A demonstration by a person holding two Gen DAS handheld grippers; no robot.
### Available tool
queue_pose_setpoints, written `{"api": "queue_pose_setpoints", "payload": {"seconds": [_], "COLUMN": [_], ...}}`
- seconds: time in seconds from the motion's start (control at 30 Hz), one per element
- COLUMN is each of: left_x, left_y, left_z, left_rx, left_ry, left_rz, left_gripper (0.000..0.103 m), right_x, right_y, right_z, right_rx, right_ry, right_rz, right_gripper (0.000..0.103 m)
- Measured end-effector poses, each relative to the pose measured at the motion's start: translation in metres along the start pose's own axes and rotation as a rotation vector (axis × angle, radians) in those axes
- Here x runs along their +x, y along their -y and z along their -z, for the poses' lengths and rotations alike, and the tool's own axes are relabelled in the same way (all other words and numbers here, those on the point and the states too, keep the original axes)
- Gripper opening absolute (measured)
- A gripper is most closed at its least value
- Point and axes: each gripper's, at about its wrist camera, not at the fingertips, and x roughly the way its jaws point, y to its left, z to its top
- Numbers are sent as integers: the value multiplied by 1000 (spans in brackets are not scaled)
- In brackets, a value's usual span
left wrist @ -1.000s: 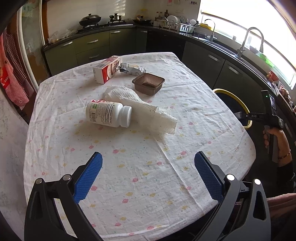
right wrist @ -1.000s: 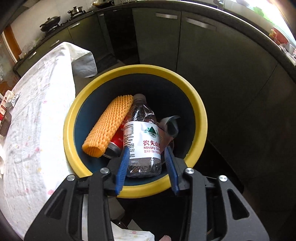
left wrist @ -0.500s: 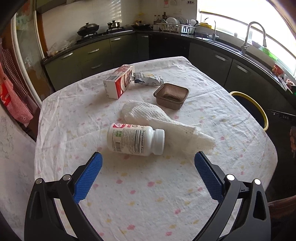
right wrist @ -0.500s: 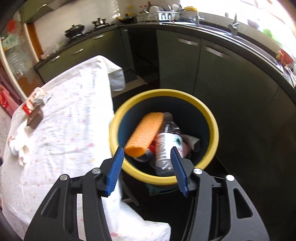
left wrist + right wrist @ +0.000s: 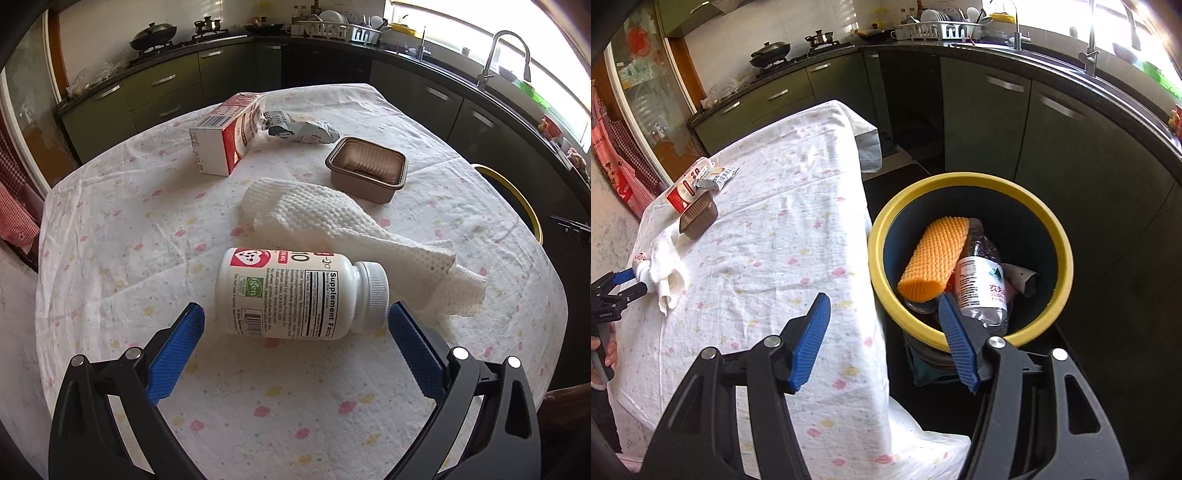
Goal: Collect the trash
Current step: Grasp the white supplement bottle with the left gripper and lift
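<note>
**Pill bottle lay crosswise between the left gripper's spread fingers; left hand was the nearer one**

Left gripper [image 5: 295, 325] had its fingers wide apart, nothing clamped. The pill bottle [image 5: 295, 293] lay on its side on the table [image 5: 110, 258], just ahead of and between the blue pads. Long axis ran across the gap, base toward the left pad, white cap toward the right pad. Bottle length nearly filled the gap, so a squeeze as lined up would likely catch it end to end, base vs. cap, not round the belly. No pad touched it as far as the view showed; clearance at the cap end was tight and hard to judge thru the fisheye.

Paper towel [image 5: 332, 225] lay just behind the bottle, its tail curling past the cap; it appeared to touch the bottle on the far side. Risk: right pad snagging the towel. Brown tray [image 5: 365, 177], carton [image 5: 225, 144] and foil wrapper [image 5: 299, 129] sat farther back, well apart from the bottle.

Right gripper [image 5: 882, 332] was empty, jaws opening, nothing between them, hovering by the table edge near the bin [image 5: 1067, 266]. Water bottle [image 5: 980, 280] and orange roll [image 5: 934, 258] already lay inside the bin.

Open cloth lay on the near side of the bottle, approx. all round the left fingers. Table edge fell away on the bin side.
</note>
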Motion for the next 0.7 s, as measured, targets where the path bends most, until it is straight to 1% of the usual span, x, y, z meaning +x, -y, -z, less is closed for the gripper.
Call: {"api": "queue_pose_setpoints", "payload": {"seconds": [0.17, 0.3, 0.37, 0.4, 0.43, 0.57, 0.7], "left_x": [9, 13, 14, 14, 14, 10, -4], "left_y": [2, -4, -6, -6, -6, -3, 3], "left_z": [-7, -10, -10, -10, -9, -5, 2], "left_rx": [20, -4, -8, -8, -6, -3, 3], "left_ry": [0, -2, -2, -4, -9, -7, 6], "left_rz": [-11, -4, 5, 7, 7, 1, -11], "left_gripper": [98, 98, 93, 86, 84, 84, 84], "right_x": [9, 12, 12, 12, 12, 11, 11], "right_y": [-3, -3, -1, 0, 1, 1, 1], "right_z": [1, 2, 3, 2, 3, 3, 5], "right_rx": [4, 10, 14, 17, 21, 27, 28], "right_ry": [-18, -26, -26, -27, -27, -24, -25], "right_rz": [-12, -18, -19, -21, -23, -33, -41], "right_gripper": [58, 58, 58, 58, 58, 58, 58]}}
